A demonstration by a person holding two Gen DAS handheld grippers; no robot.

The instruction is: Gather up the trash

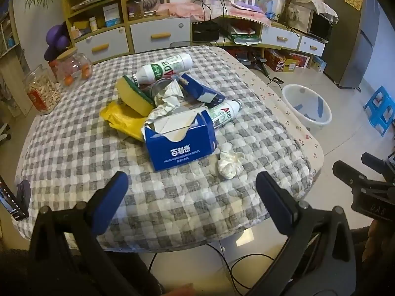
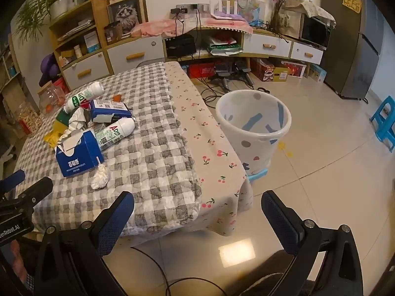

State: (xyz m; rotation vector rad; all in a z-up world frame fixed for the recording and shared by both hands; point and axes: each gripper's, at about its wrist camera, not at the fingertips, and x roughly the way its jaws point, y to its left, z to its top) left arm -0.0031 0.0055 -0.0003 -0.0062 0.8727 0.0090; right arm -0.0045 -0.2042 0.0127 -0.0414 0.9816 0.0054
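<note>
While both tools hung short of the table's near edge, the left gripper (image 1: 191,192) stood wide apart and held nothing, and the right gripper (image 2: 197,212) was likewise spread wide and bare. Just past them on the checked cloth (image 1: 74,148) lay a crumpled white tissue (image 1: 230,164), touching nothing but the cloth beside a torn blue box (image 1: 180,145). Behind the box the trash was heaped together: a white bottle (image 1: 223,113), crumpled paper (image 1: 166,102), a yellow sponge (image 1: 134,95), a yellow bag (image 1: 121,118), and a second bottle (image 1: 164,67) farthest back. Off the table's right side, the spotted bin (image 2: 254,128) stood on the floor.
</note>
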